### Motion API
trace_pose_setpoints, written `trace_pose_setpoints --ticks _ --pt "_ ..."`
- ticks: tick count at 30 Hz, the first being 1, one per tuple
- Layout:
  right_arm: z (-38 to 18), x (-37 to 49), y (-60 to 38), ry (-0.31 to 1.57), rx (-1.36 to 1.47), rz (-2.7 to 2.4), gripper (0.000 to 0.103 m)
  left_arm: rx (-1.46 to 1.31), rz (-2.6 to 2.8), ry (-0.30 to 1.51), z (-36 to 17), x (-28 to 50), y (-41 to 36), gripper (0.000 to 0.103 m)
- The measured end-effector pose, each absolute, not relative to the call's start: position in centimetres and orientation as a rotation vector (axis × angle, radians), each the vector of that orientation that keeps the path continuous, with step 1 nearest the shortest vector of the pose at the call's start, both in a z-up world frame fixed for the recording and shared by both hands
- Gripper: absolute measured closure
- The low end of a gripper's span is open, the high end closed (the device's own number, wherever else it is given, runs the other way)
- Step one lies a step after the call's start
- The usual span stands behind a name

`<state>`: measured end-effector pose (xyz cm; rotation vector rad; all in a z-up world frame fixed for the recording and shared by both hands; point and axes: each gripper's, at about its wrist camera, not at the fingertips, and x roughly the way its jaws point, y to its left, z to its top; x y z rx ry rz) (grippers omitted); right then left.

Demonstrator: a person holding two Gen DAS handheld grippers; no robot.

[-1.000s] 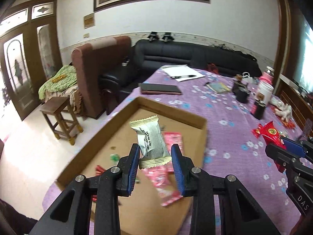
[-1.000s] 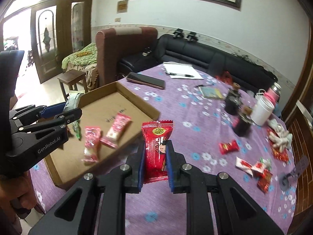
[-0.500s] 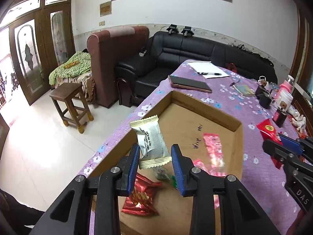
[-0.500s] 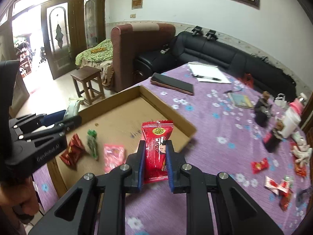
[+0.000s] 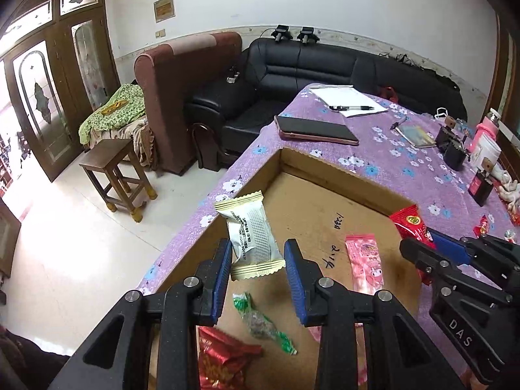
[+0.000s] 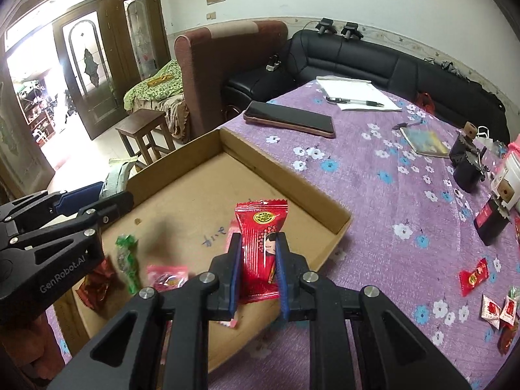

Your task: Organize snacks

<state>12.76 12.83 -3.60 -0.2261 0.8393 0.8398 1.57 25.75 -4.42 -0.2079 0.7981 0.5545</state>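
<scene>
Covered in purple flowered cloth, table [image 6: 383,195] fills most of both views. Sits on it at 9 o'clock, open cardboard tray [image 6: 292,178], walls low, floor marked with handwriting. Lies flat beyond the tray at 12 o'clock, dark tablet [image 6: 289,120]. Further back, white paper [image 6: 357,92] with pen [image 6: 354,101] across it.

Hovers over the tray's near-left part, left gripper [image 5: 258,268], clenched on cream snack packet [image 5: 250,234], packet upright and tilted slightly toward 11 o'clock. Poised above the tray's near edge, right gripper [image 6: 257,271], clamped on red snack packet [image 6: 261,247], standing upright between blue pads.

Resting on the tray floor: pink packet [image 5: 364,263] at 3 o'clock from the cream one, green-wrapped candy [image 5: 263,320] at 6 o'clock, dark red foil packet [image 5: 224,357] nearest. Scattered on cloth at 4 o'clock in the right wrist view, small red candies [image 6: 473,276].
</scene>
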Motion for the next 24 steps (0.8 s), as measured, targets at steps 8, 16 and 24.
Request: trace_pose_setpoints --ticks 8,16,24 --pt "-4.5 14.3 13.1 0.864 -0.194 0.843 0.085 -0.183 0.58 0.835 -5.2 3.1 25.9 0.068" --pt "-5.3 15.1 13.5 0.881 -0.184 0.844 0.084 -0.161 0.585 0.872 -6.0 4.4 25.9 0.068" --pt "-5.7 15.3 13.6 0.889 -0.19 0.839 0.084 -0.155 0.583 0.892 -6.7 5.0 26.0 0.067"
